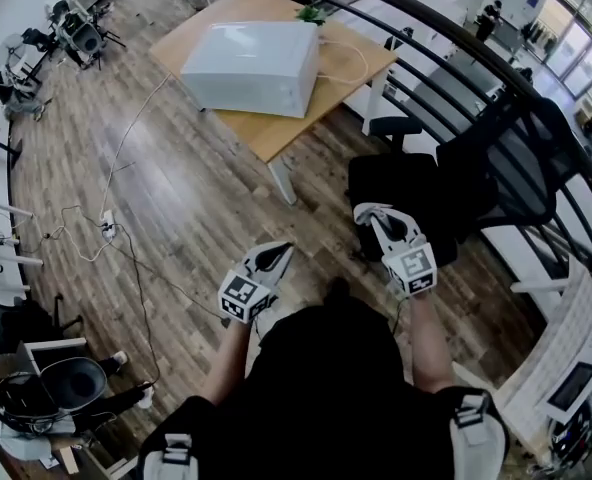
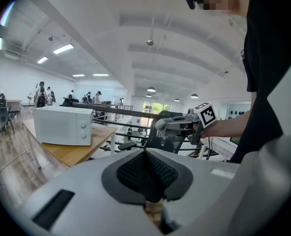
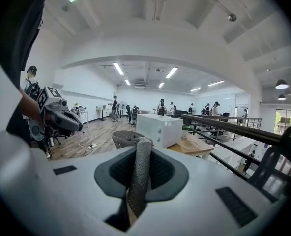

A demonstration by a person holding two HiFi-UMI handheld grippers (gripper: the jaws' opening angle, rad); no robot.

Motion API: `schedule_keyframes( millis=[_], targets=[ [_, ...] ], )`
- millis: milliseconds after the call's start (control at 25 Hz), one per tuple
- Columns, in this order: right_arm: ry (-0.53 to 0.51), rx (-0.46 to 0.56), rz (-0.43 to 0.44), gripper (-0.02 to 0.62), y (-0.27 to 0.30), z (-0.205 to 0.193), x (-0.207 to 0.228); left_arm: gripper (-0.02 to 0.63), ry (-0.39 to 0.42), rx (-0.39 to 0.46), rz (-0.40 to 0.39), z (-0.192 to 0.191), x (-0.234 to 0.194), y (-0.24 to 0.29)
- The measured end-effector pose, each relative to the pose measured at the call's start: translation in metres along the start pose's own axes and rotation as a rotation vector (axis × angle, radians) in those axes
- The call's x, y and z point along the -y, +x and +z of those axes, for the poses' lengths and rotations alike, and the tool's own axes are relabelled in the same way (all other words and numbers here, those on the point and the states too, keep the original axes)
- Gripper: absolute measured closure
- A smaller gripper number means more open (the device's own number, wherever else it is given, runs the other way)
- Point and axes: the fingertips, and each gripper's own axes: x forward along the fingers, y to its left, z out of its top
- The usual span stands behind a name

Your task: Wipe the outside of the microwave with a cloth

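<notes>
A white microwave (image 1: 251,66) stands on a wooden table (image 1: 276,133) some way ahead of me; it also shows as the microwave (image 2: 63,126) at the left of the left gripper view and as the microwave (image 3: 159,129) ahead in the right gripper view. My right gripper (image 1: 369,214) (image 3: 138,149) is shut on a grey woven cloth (image 3: 139,173) that hangs between its jaws. My left gripper (image 1: 279,255) (image 2: 146,154) is shut with nothing in it. Both are held low before the person's body, far from the microwave.
A black office chair (image 1: 416,193) stands just beyond the right gripper. A dark curved railing (image 1: 456,38) runs along the right. Cables and a power strip (image 1: 107,230) lie on the wood floor at left. A white cord (image 1: 351,63) rests on the table.
</notes>
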Motion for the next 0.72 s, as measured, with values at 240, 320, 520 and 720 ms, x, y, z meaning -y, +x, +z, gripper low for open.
schedule_keyframes(
  millis=[240,320,520,720],
  targets=[
    [-0.008,-0.006,0.037,0.563,0.002,-0.009,0.029,0.600,-0.016,-0.005,0.049,0.001,0.007,0.023],
    [-0.003,-0.008,0.043,0.563,0.003,-0.013,0.035,0.600,-0.021,-0.012,0.055,0.001,0.009,0.029],
    [0.017,-0.009,0.047,0.563,0.003,-0.024,0.045,0.600,-0.026,-0.030,0.064,-0.001,0.010,0.041],
    [0.035,-0.001,0.048,0.563,0.001,-0.028,0.055,0.600,-0.015,-0.024,0.086,0.013,0.003,0.048]
  ],
)
